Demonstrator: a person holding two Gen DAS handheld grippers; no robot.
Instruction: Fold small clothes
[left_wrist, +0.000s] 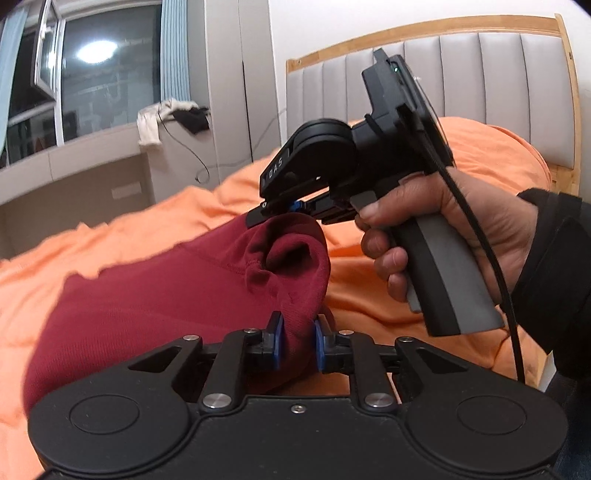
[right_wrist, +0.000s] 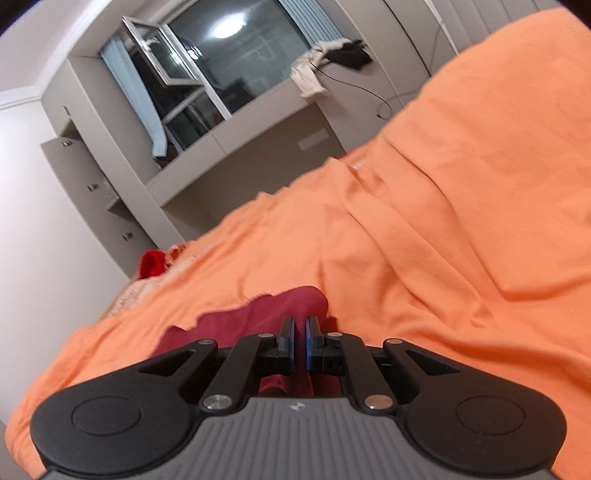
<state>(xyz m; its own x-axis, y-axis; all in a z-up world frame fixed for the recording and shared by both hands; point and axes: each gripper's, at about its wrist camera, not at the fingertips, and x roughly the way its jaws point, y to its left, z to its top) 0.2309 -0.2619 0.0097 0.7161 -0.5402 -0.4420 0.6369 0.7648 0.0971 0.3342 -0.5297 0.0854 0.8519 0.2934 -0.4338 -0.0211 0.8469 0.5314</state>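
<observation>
Even indoor light; ceiling lamp reflection glaring in window (night outside); fisheye-bent edges, slight blur.

You are in a home bedroom. An orange bedsheet covers the bed in front of you, and a padded grey headboard in a wooden frame stands at its far right. Beyond the bed a window with blue curtains sits above grey built-in cabinets, with clothes dumped on the ledge.

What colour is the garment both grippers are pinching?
Dark red, plain, no pattern. The garment shows best in the left wrist view, lying on the orange bedsheet.
</observation>
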